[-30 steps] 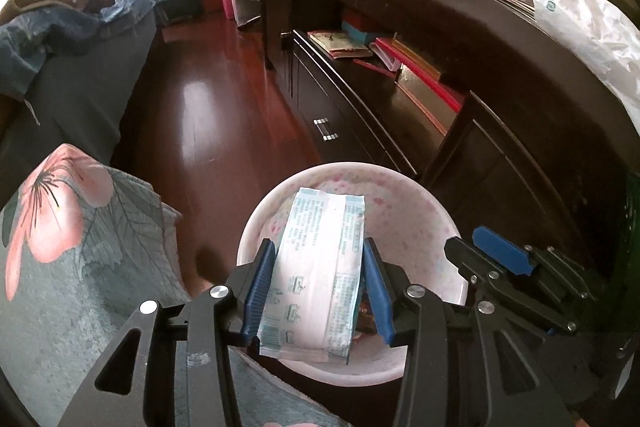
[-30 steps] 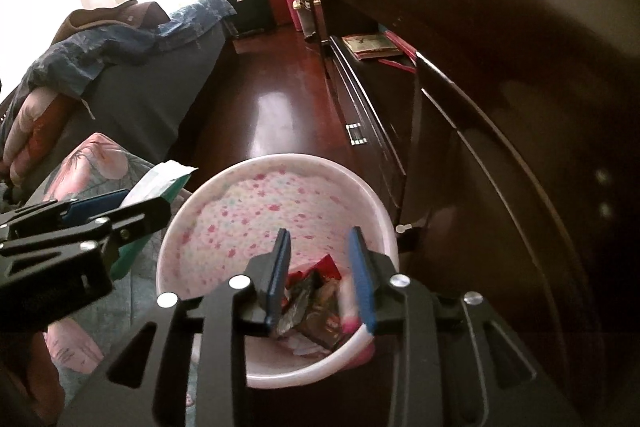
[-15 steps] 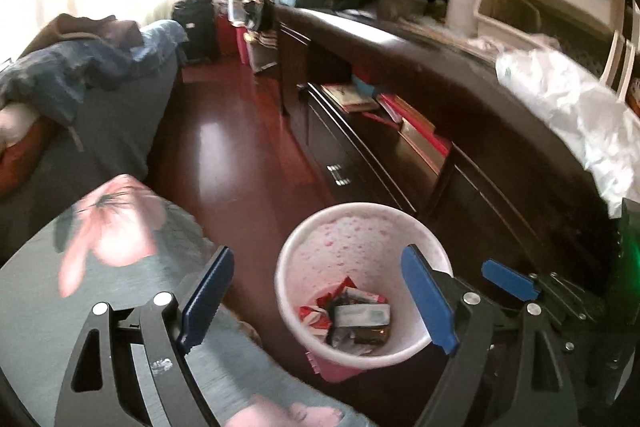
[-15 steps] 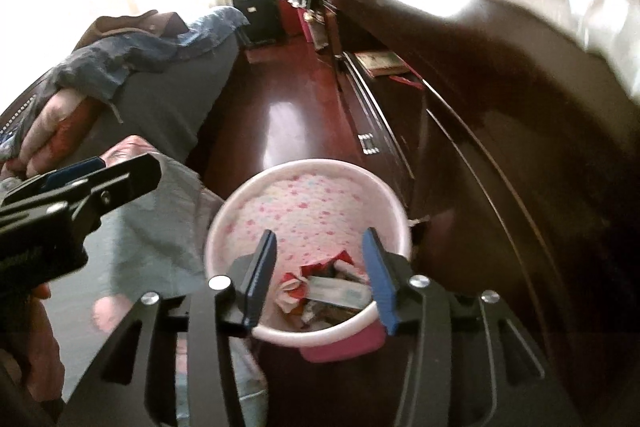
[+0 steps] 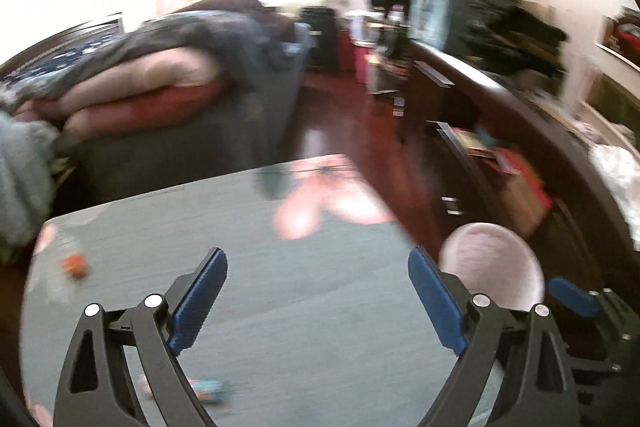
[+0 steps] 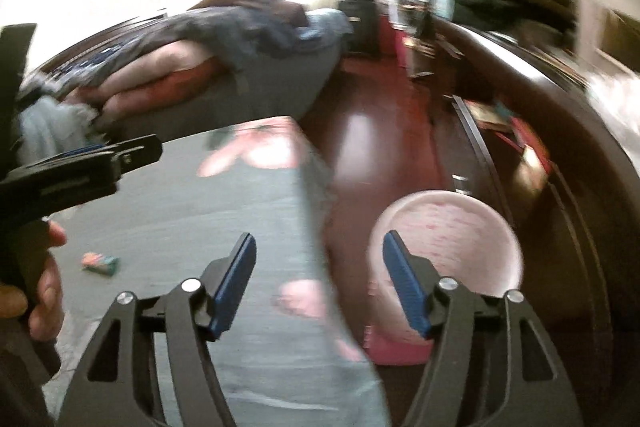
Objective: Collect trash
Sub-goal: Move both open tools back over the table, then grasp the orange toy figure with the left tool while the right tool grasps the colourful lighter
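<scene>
My left gripper (image 5: 318, 263) hangs over the grey flowered tablecloth (image 5: 320, 327), its jaws wide and still opening, nothing between them. The right gripper (image 6: 318, 243) is above the table's right edge, jaws opening and empty. The pink speckled trash bin (image 5: 492, 267) stands on the floor to the right of the table; it is also in the right wrist view as the bin (image 6: 460, 235). A small orange and teal wrapper (image 6: 100, 261) lies on the cloth. In the left wrist view, a teal wrapper (image 5: 208, 387) lies low between the fingers and an orange scrap (image 5: 74, 265) at the left.
A dark wooden cabinet (image 5: 520, 131) with books on its shelf runs along the right, close behind the bin. A sofa piled with blankets (image 5: 160, 83) sits beyond the table. Red-brown floor (image 6: 372, 147) lies between them. A hand (image 6: 40, 287) holds the left gripper (image 6: 80, 167).
Both grippers let their trash drop into the bin and opened. They then rose and swung left, away from the bin and over the tablecloth. The views are blurred by the motion.
</scene>
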Demonstrator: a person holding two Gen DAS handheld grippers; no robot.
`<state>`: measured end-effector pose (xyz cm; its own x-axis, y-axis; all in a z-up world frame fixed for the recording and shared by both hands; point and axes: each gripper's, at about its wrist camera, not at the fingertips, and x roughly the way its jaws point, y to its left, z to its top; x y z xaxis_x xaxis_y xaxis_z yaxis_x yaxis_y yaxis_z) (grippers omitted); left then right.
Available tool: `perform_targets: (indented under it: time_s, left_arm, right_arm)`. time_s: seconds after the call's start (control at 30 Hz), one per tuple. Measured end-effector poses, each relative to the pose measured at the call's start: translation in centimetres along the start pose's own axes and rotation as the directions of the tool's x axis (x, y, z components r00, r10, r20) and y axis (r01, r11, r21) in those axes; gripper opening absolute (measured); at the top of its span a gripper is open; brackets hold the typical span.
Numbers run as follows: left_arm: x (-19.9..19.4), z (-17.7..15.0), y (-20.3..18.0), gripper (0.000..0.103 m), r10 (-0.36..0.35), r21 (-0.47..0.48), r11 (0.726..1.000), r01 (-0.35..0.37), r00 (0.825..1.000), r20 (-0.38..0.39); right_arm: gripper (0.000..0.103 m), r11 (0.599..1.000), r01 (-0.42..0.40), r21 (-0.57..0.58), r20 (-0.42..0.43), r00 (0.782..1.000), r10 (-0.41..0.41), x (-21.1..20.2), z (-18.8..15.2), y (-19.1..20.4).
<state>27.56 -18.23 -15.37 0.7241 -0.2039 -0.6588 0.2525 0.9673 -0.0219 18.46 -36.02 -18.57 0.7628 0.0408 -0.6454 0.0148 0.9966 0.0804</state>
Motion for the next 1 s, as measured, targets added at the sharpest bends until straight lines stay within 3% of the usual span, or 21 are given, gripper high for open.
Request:
perform_targets:
  time_s: [0.17, 0.37, 0.47, 0.63, 0.83, 1.0]
  left_arm:
    - [-0.2, -1.2, 7.8, 0.092, 0.129, -0.097, 0.986, -0.132, 0.991, -0.033]
    - [1.5, -2.6, 16.2, 0.092, 0.266, -0.174, 0.944, -0.28, 0.959, -0.098]
    - [3.0, -2.8, 19.3, 0.091, 0.279, -0.2, 0.933, -0.3, 0.952, -0.128]
    - [5.4, -2.8, 22.9, 0.089, 0.255, -0.193, 0.94, -0.28, 0.956, -0.146]
    - [8.2, -2.8, 24.6, 0.081, 0.238, -0.166, 0.949, -0.268, 0.955, -0.179]
    - [9.9, -2.8, 25.9, 0.081, 0.189, -0.171, 0.96, -0.223, 0.962, -0.195]
  right_arm:
    - [0.072, 0.99, -0.072, -0.124, -0.014, 0.997, 0.071, 0.7, 0.8, 7.0]
    - [0.075, 0.962, -0.135, -0.236, -0.045, 0.991, 0.128, 1.9, 1.2, 13.9]
    - [0.075, 0.948, -0.165, -0.271, -0.077, 0.986, 0.15, 3.3, 1.2, 16.5]
    - [0.075, 0.93, -0.195, -0.311, -0.122, 0.979, 0.164, 5.2, 0.9, 19.7]
    - [0.075, 0.92, -0.209, -0.33, -0.145, 0.975, 0.169, 6.8, 1.0, 21.6]
    - [0.075, 0.918, -0.212, -0.334, -0.167, 0.972, 0.164, 7.8, 0.7, 21.8]
